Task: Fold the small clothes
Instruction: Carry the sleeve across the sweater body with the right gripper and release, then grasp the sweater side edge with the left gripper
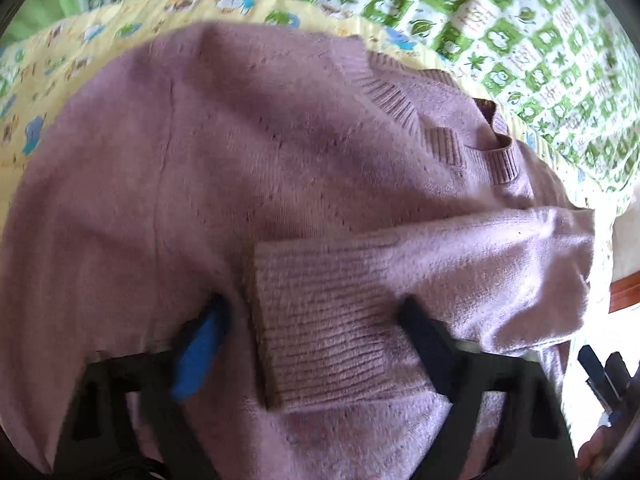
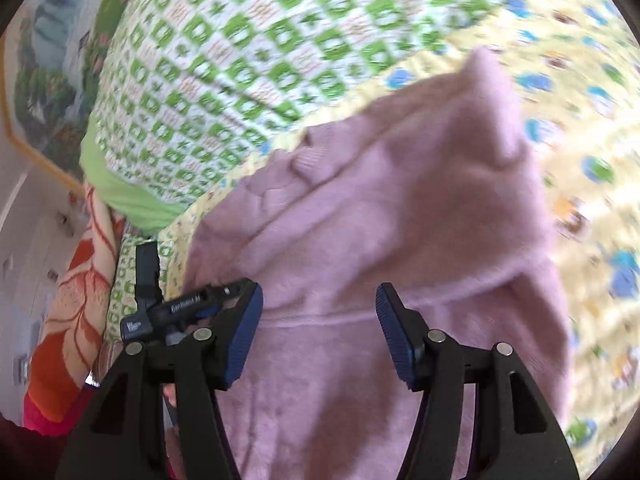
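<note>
The pink sweater (image 1: 240, 184) is lying spread on a yellow printed mat (image 1: 52, 76), which is resting on a green-patterned quilt (image 1: 500, 32). In the left wrist view its neckline is sitting toward two o'clock, so the body's long axis appears to be running from eight to two. A ribbed sleeve cuff (image 1: 320, 320) is lying folded across the chest. The left gripper (image 1: 316, 312) is straddling that cuff, jaws partly open; contact cannot be confirmed. The right gripper (image 2: 320, 320) is hovering over the knit, jaws partly open, holding nothing. Judgement: the sleeve should be pressed flat and square before the body fold is attempted.
</note>
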`<move>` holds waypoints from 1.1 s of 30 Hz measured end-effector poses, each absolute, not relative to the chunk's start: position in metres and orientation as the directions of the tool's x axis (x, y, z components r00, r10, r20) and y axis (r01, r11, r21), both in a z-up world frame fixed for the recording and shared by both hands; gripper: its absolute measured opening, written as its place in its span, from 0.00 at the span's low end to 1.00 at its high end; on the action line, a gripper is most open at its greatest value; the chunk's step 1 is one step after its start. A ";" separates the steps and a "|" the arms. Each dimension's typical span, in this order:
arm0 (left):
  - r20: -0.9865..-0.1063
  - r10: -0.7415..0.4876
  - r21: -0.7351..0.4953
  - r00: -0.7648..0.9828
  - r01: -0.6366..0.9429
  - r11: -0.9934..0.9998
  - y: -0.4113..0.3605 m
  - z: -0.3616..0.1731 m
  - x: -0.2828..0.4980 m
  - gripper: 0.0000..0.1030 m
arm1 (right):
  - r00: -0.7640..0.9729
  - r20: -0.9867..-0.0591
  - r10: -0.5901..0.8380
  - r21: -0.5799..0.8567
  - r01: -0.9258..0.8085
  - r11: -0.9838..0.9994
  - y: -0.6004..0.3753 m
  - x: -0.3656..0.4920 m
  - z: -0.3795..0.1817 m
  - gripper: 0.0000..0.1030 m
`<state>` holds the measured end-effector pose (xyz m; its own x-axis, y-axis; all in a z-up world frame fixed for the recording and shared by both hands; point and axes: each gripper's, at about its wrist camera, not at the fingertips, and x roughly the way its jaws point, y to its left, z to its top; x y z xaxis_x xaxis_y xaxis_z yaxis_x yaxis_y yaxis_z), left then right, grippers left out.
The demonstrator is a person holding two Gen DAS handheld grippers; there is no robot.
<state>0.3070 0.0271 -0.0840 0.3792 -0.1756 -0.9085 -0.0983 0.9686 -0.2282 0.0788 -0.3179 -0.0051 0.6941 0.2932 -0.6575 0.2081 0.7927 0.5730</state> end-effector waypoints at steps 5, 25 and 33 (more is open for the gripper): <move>-0.891 -0.180 -0.225 0.418 -0.062 0.972 0.036 -0.072 0.292 0.10 | 0.702 -0.671 0.237 0.556 0.265 0.788 -0.333 0.064 -0.011 0.59; -0.898 -0.220 -0.192 0.382 0.110 0.975 0.015 -0.070 0.310 0.45 | 0.683 -0.690 0.239 0.536 0.262 0.802 -0.330 0.067 -0.016 0.59; -0.838 -0.307 -0.232 0.451 0.215 0.949 0.005 -0.041 0.282 0.07 | 0.691 -0.698 0.190 0.521 0.307 0.796 -0.353 0.060 -0.016 0.59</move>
<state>0.2818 0.0049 -0.0414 0.4513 -0.3072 -0.8378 0.2152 0.9486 -0.2319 0.0600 -0.3527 -0.0156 0.6909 0.1900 -0.6975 0.3074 0.7961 0.5213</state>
